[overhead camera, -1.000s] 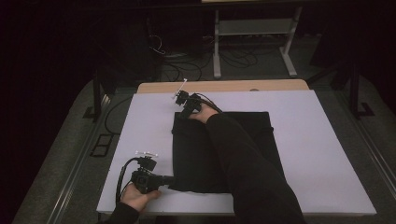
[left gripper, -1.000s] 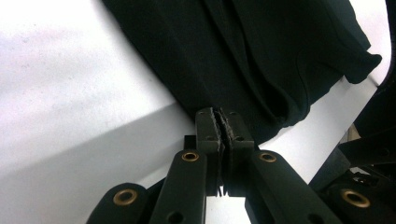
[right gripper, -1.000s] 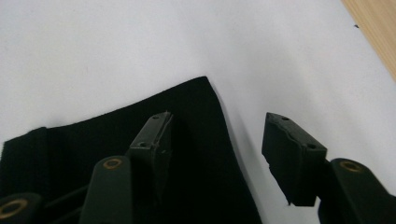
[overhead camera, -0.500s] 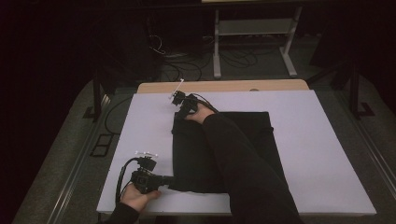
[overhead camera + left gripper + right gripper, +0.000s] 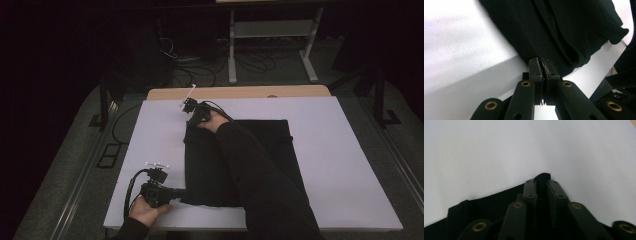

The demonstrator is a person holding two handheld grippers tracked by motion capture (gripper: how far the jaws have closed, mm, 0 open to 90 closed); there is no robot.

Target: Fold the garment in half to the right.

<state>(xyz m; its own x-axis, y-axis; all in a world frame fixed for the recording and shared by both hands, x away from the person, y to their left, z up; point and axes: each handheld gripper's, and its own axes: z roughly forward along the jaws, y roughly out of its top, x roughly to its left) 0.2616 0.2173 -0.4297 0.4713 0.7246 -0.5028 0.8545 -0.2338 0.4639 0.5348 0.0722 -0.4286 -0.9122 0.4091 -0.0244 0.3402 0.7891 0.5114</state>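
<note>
Dim floor and cables are lying beyond the white counter [image 5: 345,165], where a black cloth [image 5: 210,165] is spread flat across the middle, its left edge running from the near side to the far side.

At the near left corner of that cloth, the left gripper [image 5: 176,193] is lying low on the counter, its fingers [image 5: 535,68] pressed almost together and pinching a thin bit of the hem, as the left gripper view [image 5: 543,66] is showing. Judging by this, that corner is secured; the hand is best kept low and steady so the cloth is not dragged sideways.

At the far left corner, the right gripper [image 5: 191,116] is reaching across, the sleeve [image 5: 260,170] lying over the cloth. Its fingers [image 5: 530,187] have just been closing and are now narrow, nipping a small peak of black fabric [image 5: 542,177] between them. I judge the hold there to be shallow, so it is worth checking before lifting.

Probably a fold is being started: both corners should be rising together, evenly, keeping the left edge taut and carrying it rightward over the cloth.
</note>
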